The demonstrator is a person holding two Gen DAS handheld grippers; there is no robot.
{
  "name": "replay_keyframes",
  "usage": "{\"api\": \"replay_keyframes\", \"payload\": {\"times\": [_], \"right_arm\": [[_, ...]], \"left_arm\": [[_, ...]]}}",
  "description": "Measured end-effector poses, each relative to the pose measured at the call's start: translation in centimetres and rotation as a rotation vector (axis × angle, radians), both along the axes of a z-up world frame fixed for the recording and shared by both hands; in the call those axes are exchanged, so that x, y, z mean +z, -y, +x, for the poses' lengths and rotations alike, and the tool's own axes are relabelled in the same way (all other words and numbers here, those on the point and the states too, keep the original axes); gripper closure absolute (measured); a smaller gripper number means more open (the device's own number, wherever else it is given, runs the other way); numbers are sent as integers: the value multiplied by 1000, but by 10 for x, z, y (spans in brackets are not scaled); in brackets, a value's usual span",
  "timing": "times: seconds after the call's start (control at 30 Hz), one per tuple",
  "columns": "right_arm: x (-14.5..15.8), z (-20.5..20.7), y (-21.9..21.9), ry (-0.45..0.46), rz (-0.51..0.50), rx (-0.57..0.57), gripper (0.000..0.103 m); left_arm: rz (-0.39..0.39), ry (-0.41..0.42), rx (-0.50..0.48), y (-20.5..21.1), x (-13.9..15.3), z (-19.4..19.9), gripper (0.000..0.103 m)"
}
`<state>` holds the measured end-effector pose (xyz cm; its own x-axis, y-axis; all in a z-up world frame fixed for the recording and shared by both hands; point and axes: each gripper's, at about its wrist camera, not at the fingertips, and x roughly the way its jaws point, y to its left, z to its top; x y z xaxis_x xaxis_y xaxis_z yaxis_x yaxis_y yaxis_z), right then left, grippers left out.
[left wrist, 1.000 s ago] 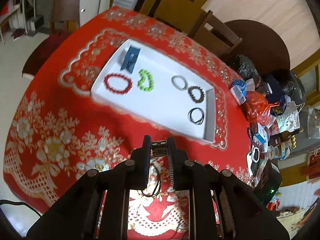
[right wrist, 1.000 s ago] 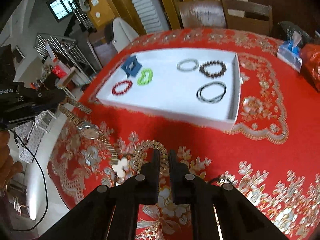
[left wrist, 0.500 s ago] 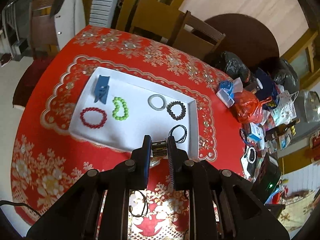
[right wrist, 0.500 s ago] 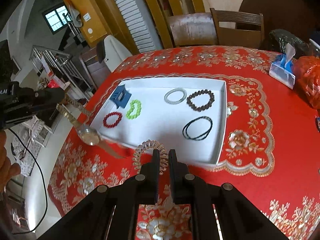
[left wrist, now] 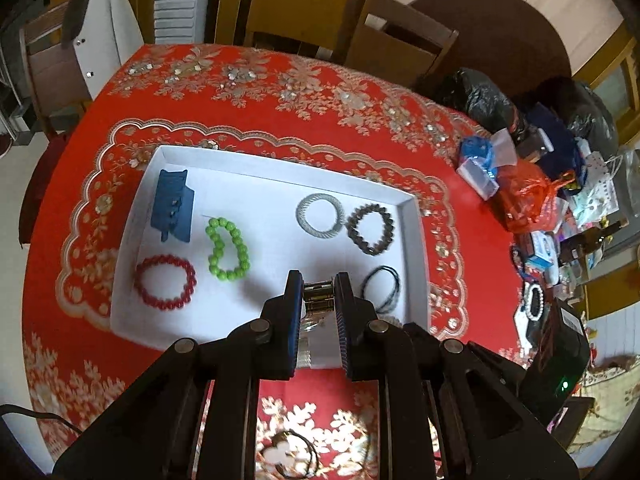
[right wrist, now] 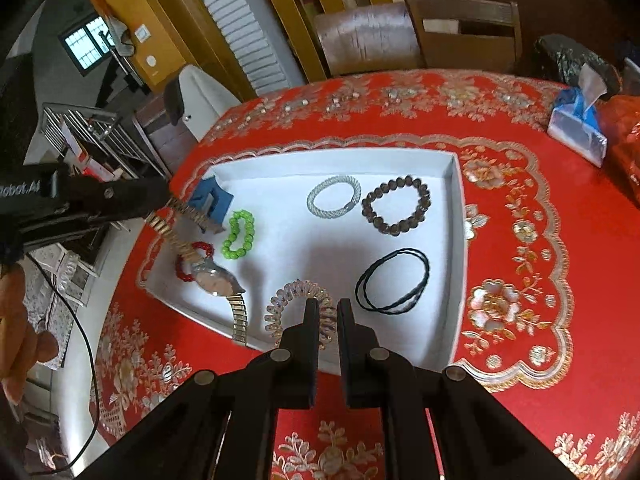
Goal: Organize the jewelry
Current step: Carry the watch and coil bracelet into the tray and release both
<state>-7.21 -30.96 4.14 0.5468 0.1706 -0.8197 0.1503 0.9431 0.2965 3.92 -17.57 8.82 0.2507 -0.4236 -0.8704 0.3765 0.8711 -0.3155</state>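
Jewelry sits mostly in the shallow white tray (left wrist: 414, 248) on my red tablecloth (left wrist: 280, 92) with gold floral print, glossy fabric. In the tray: red bead bracelet (left wrist: 165, 282), round small beads; green bead bracelet (left wrist: 227, 249), bent into a kidney shape; silver mesh bangle (left wrist: 320, 215), woven texture; dark brown bead bracelet (left wrist: 371, 229), chunky round beads; black cord loops (left wrist: 382, 285), thin and doubled; blue hair clip (left wrist: 172, 211), matte plastic, toothed.

My left gripper (left wrist: 317, 294) is clamped on the metal link band of a wristwatch (right wrist: 216, 280); from the right wrist view the watch hangs from it, round silver face low over the tray's near-left part, gold-silver expansion band trailing over the near rim. I can't tell if the face touches the tray floor. The left tongs point steeply down over the tray's near edge, black fingers with blue ribbed pads.

My right gripper (right wrist: 328, 312) is pinched together on a clear spiral coil bracelet (right wrist: 296, 308), springy plastic, glinting, ring-shaped, held over the tray's near middle, just beside the black cord loops. These tongs also tilt steeply down, fingers nearly closed.

Wooden chairs (right wrist: 460, 32) stand at the far side, a tissue pack (right wrist: 576, 124) at the right of the cloth, cluttered bags (left wrist: 528, 200) beyond
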Motion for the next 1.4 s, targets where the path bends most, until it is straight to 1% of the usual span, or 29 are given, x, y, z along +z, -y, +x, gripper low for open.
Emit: {"api": "replay_keyframes", "payload": {"times": [0.2,0.33,0.47,0.63,0.73,0.8,0.87,0.9,0.93,0.97,1.0,1.07,1.17,1.3,1.4], "right_arm": [[-26,32,-4,-69,-2,6,95],[-44,57,-2,-109,-2,0,95],[-55,77,2,-132,-8,-12,95],[-59,94,5,-133,-51,-40,95],[-59,101,10,-121,-93,-81,95],[-59,104,13,-114,-86,-98,95],[-59,104,14,-117,-82,-111,91],[-58,103,15,-122,-86,-115,86],[-57,102,15,-123,-88,-119,79],[-55,100,15,-119,-82,-125,75],[-54,97,17,-112,-69,-130,72],[-52,92,18,-107,-62,-138,71],[-45,84,16,-96,-51,-134,71],[-33,69,9,-71,-48,-123,71],[-25,58,3,-61,-54,-121,67]], "left_arm": [[27,-46,-10,8,-32,41,89],[47,-56,-3,12,-50,69,89],[57,-76,16,15,-67,96,89],[67,-71,20,21,-82,112,88],[80,-48,23,23,-85,115,88],[83,-37,23,24,-87,116,88],[91,-30,13,24,-89,115,88],[101,-24,8,25,-90,114,86],[114,-17,1,26,-91,113,83],[124,-13,-4,26,-91,112,75],[128,-6,-4,25,-90,110,64],[114,0,7,21,-88,107,57],[125,7,18,15,-85,102,57],[151,42,33,7,-75,88,57],[171,72,48,-1,-68,75,57]]}}
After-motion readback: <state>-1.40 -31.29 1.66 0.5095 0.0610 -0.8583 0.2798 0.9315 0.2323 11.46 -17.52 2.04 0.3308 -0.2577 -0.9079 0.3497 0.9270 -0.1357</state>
